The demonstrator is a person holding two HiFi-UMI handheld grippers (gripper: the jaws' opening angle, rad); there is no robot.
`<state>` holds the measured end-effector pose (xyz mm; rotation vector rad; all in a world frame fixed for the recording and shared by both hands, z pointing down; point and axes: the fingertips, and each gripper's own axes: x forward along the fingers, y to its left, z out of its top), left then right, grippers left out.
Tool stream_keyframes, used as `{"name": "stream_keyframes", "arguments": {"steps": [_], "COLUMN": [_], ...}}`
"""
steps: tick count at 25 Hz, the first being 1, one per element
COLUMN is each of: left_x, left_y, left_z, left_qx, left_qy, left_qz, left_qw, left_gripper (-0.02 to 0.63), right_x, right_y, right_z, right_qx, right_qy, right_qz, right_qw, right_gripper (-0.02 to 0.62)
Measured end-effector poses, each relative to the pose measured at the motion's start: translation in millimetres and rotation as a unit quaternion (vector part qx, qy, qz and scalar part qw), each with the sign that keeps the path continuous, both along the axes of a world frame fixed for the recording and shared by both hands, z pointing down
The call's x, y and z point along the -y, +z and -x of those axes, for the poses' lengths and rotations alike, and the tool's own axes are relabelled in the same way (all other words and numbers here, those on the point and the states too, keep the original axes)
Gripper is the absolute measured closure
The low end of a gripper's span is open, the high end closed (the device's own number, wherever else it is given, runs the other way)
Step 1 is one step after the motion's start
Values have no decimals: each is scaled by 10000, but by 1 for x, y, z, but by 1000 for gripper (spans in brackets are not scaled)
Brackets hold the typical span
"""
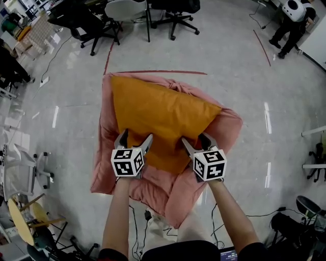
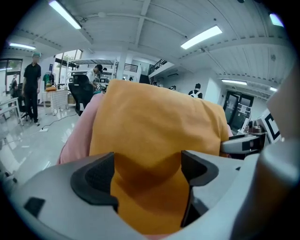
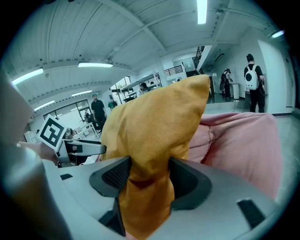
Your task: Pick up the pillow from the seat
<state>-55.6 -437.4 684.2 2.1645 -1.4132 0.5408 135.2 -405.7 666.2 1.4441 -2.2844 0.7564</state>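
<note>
Office chairs (image 1: 175, 14) stand at the far side, a person (image 1: 293, 20) stands far right, and a yellow stool (image 1: 23, 219) sits near left. A black cable (image 1: 145, 219) trails on the floor (image 1: 254, 76) near the holder's feet.

The floor is pale grey and glossy. A red tape line (image 1: 163, 72) runs just beyond the seat (image 1: 226, 130). The gripper views show a white ribbed ceiling with strip lights and more people standing far off. The seat is a soft, rumpled pink mass in the middle of the open floor.

The pillow (image 1: 158, 114) is plain orange, flat and roughly square. It lies over the top of the seat, with pink showing round every side. Its near edge is creased where it is pinched. The left gripper (image 1: 135, 137) has its jaws closed on the near left part of that edge, with cloth bunched between the pads. The right gripper (image 1: 197, 142) has its jaws drawn narrow on a fold at the near right corner. Whether the pillow has left the seat cannot be told.
</note>
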Motion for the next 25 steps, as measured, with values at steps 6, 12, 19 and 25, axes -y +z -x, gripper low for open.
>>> {"name": "stream_keyframes", "arguments": {"steps": [6,12,19,25], "left_x": [7,17,17,15], "left_y": [6,11,14,13], "left_z": [12,9,6,19], "left_qx": [-3,-16,88,21], "left_qy": [-102,19,93,-352], "left_qz": [-36,-98,106,244], "left_qw": [9999,9999,9999,9991], "left_gripper": [142,138,229,482], "right_x": [1,6,6,7], "right_y": [2,5,7,10], "right_z": [2,4,9,14], "right_qx": [-17,-6,-155,-130], "right_qy": [14,-31,-185,-383], "right_qz": [-27,-34,-61,-24], "right_qw": [10000,10000,9997,9992], "right_gripper": [314,321,399,465]}}
